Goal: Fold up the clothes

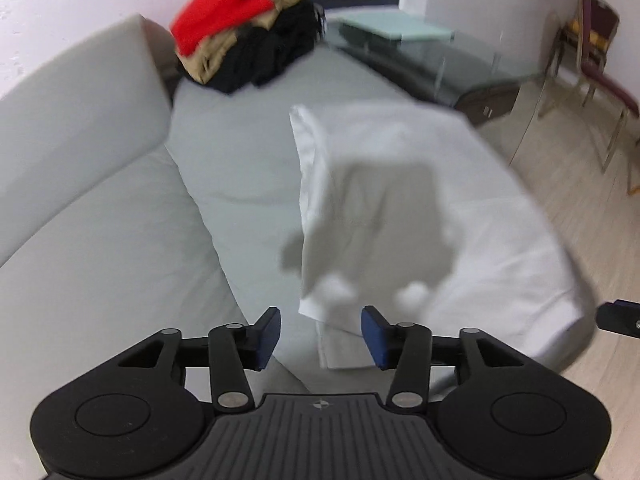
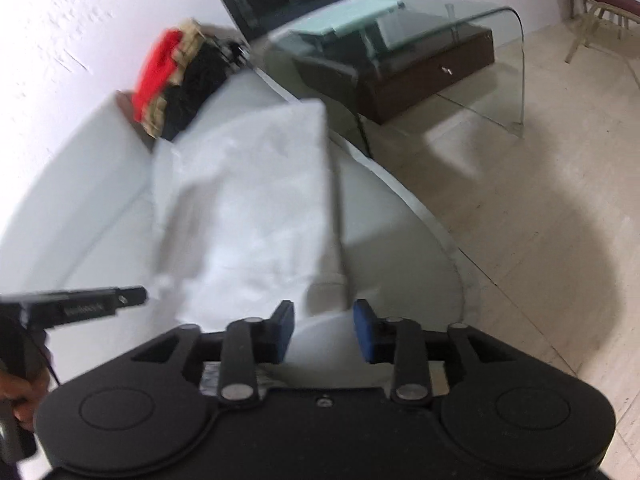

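Observation:
A white garment (image 1: 400, 200) lies folded flat on the grey sofa seat (image 1: 232, 160); it also shows in the right wrist view (image 2: 256, 208). My left gripper (image 1: 321, 338) is open and empty, held above the garment's near left corner. My right gripper (image 2: 323, 332) is open and empty, above the garment's near right edge. The tip of the right gripper (image 1: 618, 316) shows at the right edge of the left wrist view. The left gripper (image 2: 80, 306) shows at the left of the right wrist view.
A pile of red, tan and black clothes (image 1: 248, 36) sits at the sofa's far end, also in the right wrist view (image 2: 180, 80). A glass table (image 2: 420, 40) over a brown box (image 2: 416, 76) stands right of the sofa. Chairs (image 1: 596, 60) stand by the far wall.

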{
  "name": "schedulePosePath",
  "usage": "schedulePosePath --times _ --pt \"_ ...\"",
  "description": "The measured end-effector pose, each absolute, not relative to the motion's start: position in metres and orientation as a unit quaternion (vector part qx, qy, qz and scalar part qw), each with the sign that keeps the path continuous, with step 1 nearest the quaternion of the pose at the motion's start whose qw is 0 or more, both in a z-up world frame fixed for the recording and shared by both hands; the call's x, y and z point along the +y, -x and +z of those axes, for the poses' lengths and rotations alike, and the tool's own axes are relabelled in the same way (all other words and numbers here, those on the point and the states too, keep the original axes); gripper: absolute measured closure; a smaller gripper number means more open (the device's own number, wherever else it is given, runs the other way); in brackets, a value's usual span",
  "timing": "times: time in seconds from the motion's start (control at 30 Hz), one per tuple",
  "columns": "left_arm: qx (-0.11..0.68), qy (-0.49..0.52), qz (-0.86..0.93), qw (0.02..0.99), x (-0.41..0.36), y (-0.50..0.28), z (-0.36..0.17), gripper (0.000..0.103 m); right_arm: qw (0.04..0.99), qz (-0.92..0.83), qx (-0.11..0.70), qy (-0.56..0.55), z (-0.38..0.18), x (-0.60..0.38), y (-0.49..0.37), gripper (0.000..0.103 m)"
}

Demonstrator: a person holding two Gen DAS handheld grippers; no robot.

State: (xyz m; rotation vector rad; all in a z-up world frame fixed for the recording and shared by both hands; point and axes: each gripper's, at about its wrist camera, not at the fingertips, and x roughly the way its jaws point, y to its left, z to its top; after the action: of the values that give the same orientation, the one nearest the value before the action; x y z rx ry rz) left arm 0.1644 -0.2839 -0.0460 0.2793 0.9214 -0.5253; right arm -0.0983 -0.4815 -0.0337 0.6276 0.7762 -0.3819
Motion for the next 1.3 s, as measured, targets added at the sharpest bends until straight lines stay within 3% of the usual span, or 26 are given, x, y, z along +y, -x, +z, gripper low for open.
schedulePosePath --times 0.07,0.1,0.23,0.4,0.6,1.3 --pt "0.421 -0.126 -0.249 0.863 -0.276 -0.151 -0.022 0.03 0.87 -0.171 0.35 -0.304 -0.009 -0.475 0.104 0.038" --pt "0.41 -0.125 -0.248 0.869 -0.273 -0.144 -0.009 0.026 0.874 -0.163 0.339 -0.306 0.004 -0.471 0.106 0.028" --pt "0.358 -0.121 -0.255 0.89 -0.256 -0.111 0.041 0.016 0.895 -0.136 0.306 -0.296 0.061 -0.454 0.118 0.02" --pt "0.31 -0.122 -0.26 0.906 -0.242 -0.073 0.088 0.002 0.923 -0.131 0.275 -0.236 0.123 -0.433 0.139 0.002" --pt "0.32 -0.128 -0.245 0.906 -0.246 -0.047 0.091 0.001 0.926 -0.155 0.293 -0.182 0.143 -0.416 0.15 0.0" --pt "0.406 -0.103 -0.253 0.872 -0.274 -0.061 0.039 0.001 0.908 -0.17 0.337 -0.181 0.105 -0.407 0.152 0.0"
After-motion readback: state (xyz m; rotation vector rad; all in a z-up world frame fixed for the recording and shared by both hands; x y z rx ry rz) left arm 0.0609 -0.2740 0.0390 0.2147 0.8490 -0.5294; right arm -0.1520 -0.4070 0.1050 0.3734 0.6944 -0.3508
